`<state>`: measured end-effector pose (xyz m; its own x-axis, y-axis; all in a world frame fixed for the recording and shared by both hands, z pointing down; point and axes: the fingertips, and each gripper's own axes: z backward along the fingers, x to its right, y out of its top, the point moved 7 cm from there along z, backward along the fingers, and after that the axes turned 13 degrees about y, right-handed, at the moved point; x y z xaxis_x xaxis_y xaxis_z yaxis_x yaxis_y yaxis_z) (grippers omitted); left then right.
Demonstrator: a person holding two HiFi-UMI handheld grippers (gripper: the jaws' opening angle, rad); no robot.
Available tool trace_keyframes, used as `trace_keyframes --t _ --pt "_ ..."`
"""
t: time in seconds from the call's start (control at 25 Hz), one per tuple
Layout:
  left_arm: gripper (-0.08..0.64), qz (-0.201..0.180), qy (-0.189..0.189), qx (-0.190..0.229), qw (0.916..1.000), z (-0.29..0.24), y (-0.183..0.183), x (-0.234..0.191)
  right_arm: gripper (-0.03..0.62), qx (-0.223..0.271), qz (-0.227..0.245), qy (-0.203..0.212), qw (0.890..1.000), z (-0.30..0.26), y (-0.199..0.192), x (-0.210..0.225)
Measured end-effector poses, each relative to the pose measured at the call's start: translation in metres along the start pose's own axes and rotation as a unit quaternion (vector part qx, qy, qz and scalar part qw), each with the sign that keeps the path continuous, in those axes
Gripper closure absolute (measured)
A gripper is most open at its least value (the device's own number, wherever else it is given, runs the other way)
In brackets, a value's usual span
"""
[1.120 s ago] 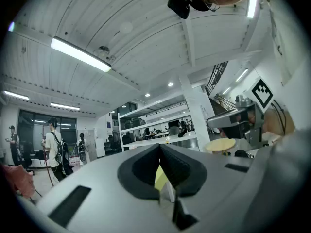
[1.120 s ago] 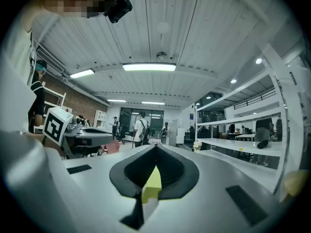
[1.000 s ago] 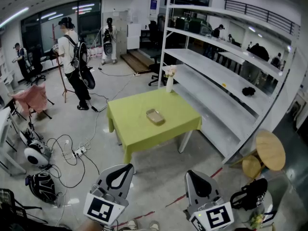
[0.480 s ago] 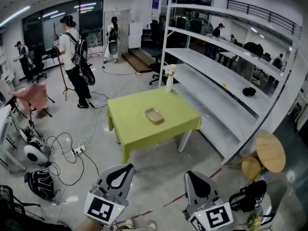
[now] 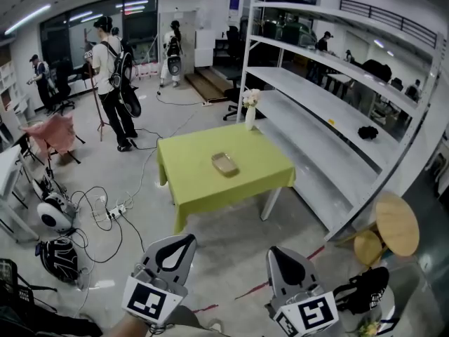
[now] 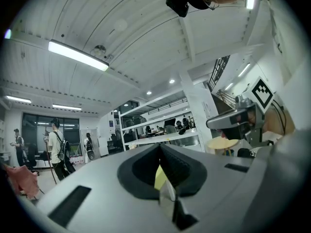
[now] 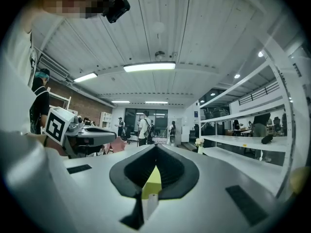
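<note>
My left gripper point(image 5: 186, 239) and right gripper point(image 5: 276, 253) both have jaws pressed together on nothing. At 12 o'clock, well apart, stands the table point(image 5: 193, 184) bearing a tray point(image 5: 224, 163).

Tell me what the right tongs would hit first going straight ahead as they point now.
Nothing near. The right tongs point across the floor toward the green table, the first thing in that line. Held about level, they might pass above its top. Depth is unclear.
</note>
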<state>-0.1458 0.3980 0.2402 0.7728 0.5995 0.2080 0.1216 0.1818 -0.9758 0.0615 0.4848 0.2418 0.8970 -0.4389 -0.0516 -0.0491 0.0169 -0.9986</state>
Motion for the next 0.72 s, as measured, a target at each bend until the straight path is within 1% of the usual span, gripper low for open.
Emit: trace_keyframes --t 0.24,0.44,0.6,0.72 --pt "0.552 -0.004 0.015 0.003 0.9999 -0.007 0.003 0.001 0.586 0.007 0.005 0.011 1.000 -0.004 0.002 0.012" --pt "0.552 -0.008 0.022 0.000 0.9997 -0.023 -0.008 -0.002 0.586 0.004 0.003 0.021 1.000 -0.020 -0.009 0.025" --pt "0.552 -0.010 0.015 0.003 0.9998 -0.046 -0.019 -0.008 0.586 -0.001 0.006 0.022 1.000 -0.039 -0.018 0.036" --pt "0.552 -0.003 0.009 0.009 0.9999 -0.065 -0.024 -0.012 0.586 -0.003 0.004 0.020 1.000 -0.054 -0.023 0.049"
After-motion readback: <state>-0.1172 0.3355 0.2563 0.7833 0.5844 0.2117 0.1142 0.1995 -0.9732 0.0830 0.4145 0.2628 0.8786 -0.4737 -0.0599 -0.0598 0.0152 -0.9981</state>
